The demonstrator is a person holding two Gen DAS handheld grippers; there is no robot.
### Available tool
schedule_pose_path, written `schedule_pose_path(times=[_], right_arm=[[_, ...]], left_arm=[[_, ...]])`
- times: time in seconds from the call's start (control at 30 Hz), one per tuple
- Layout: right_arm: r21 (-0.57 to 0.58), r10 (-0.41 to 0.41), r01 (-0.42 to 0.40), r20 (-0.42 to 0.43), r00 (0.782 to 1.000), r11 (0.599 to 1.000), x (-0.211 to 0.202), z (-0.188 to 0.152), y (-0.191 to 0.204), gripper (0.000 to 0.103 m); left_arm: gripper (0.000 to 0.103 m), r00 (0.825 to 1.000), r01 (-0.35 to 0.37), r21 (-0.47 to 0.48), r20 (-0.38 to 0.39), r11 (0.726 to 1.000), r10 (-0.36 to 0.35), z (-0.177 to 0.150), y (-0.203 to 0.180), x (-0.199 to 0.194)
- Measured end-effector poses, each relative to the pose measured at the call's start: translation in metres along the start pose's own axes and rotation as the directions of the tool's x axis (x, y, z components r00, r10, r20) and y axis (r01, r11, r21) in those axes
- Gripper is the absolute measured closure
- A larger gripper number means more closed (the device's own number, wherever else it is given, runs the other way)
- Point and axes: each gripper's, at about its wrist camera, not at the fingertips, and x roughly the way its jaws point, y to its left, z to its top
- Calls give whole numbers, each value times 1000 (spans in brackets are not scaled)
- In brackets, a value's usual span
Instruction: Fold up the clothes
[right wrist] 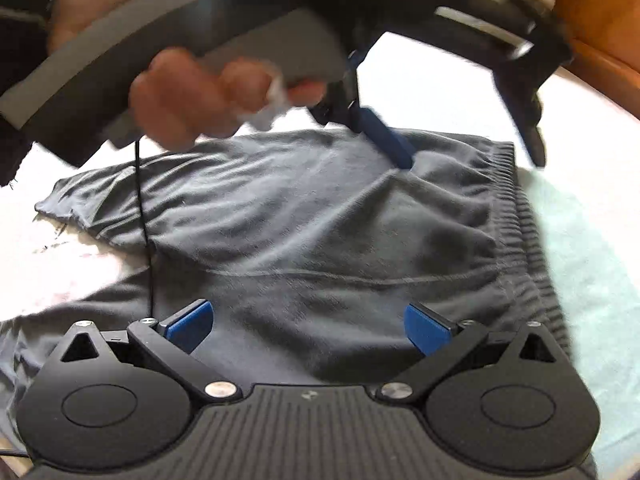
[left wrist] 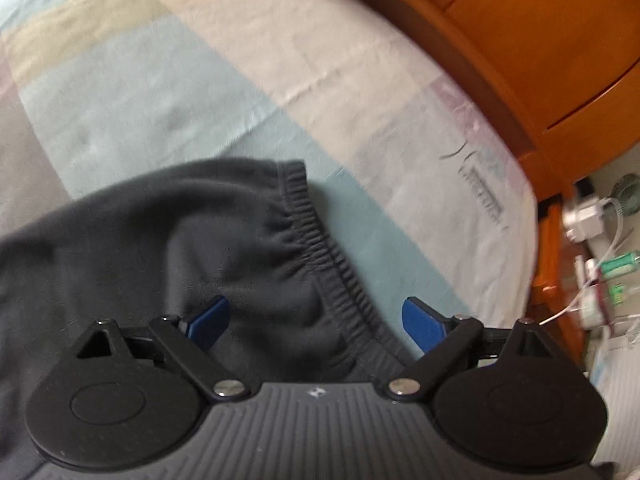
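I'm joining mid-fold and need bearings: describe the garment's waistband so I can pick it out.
On the pastel patchwork bedsheet lies a dark grey garment. Its waistband is the gathered, ribbed strip along its edge beside the pale blue patch, unlike the smooth cloth elsewhere.

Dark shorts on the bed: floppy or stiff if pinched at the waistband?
Probably floppy: the dark shorts lie creased and slack on the bedsheet. The gathered elastic waistband looks thicker, so likely grippier, though it may stretch.

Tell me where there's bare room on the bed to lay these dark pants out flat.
Free: the broad checked bedsheet beyond the dark pants, up to the wooden bed frame, and the pale-green strip beside the elastic waistband. Crowded: over the pants, where the left gripper and right gripper hover.
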Motion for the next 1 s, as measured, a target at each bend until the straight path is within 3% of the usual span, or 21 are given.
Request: schedule_pose_path(times=[0.1, 0.3, 0.4, 0.53, 0.67, 0.8, 0.9, 1.0], right_arm=[[8, -5, 5, -3, 1000, 1000, -1, -1, -7, 0], [25, 20, -20, -9, 1000, 1000, 2, -1, -12, 0], [16, 7, -7, -16, 1000, 1000, 2, 1, -10, 0], [23, -4, 4, -15, 1000, 1000, 1, 3, -9, 0], [42, -14, 13, 5, 1000, 999, -6, 3, -8, 0], [32, -17, 16, 25, 1000, 999, -10, 5, -1, 0], [8, -4, 4, 25, 1000, 1000, -9, 6, 6, 0], [-4, -8, 8, 20, 1000, 1000, -7, 9, 7, 0]], left_arm=[[3, 999, -8, 11, 32, 1000, 8, 15, -6, 17], [3, 995, -48, 19, 84, 999, 46, 48, -17, 33], [6, 996, -56, 15, 76, 998, 55, 45, -19, 21], [5, 990, -96, 44, 111, 994, 90, 27, -14, -24], [5, 981, -154, -48, 111, 987, 159, 1, 23, -58], [5, 973, -186, -188, 100, 964, 207, -22, 74, -59], [5, 961, -220, -250, 112, 943, 254, -21, 105, -48], [4, 946, -230, -253, 169, 940, 277, -9, 121, -45]])
